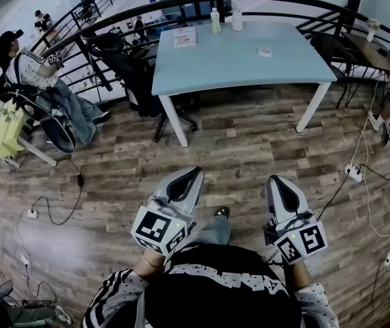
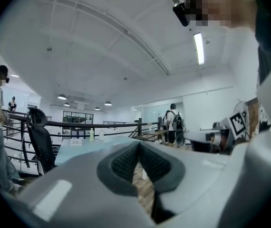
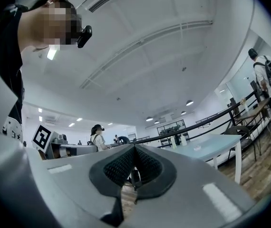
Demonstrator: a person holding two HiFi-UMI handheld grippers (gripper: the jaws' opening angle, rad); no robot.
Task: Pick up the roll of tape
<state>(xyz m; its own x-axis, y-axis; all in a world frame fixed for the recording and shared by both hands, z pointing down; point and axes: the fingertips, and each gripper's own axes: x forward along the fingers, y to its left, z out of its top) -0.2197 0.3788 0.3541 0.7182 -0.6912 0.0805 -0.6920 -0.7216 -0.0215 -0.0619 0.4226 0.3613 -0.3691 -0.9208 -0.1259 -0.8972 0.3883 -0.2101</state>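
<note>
The roll of tape [image 1: 265, 50], small and white, lies on the right half of the light blue table [image 1: 236, 63]; in the right gripper view it is a tiny pale spot [image 3: 197, 148] on that table. My left gripper [image 1: 193, 171] and right gripper [image 1: 274, 180] are held side by side over the wooden floor, well short of the table and pointing toward it. The jaws of both meet at their tips with nothing between them, as the left gripper view [image 2: 139, 144] and the right gripper view [image 3: 134, 147] also show.
Two bottles [image 1: 215, 20] and a flat booklet [image 1: 185, 37] sit at the table's far edge. A black office chair [image 1: 123, 60] stands left of it, before a curved black railing [image 1: 181, 5]. A person [image 1: 37, 80] sits at far left. Cables and power strips [image 1: 354, 173] lie on the floor.
</note>
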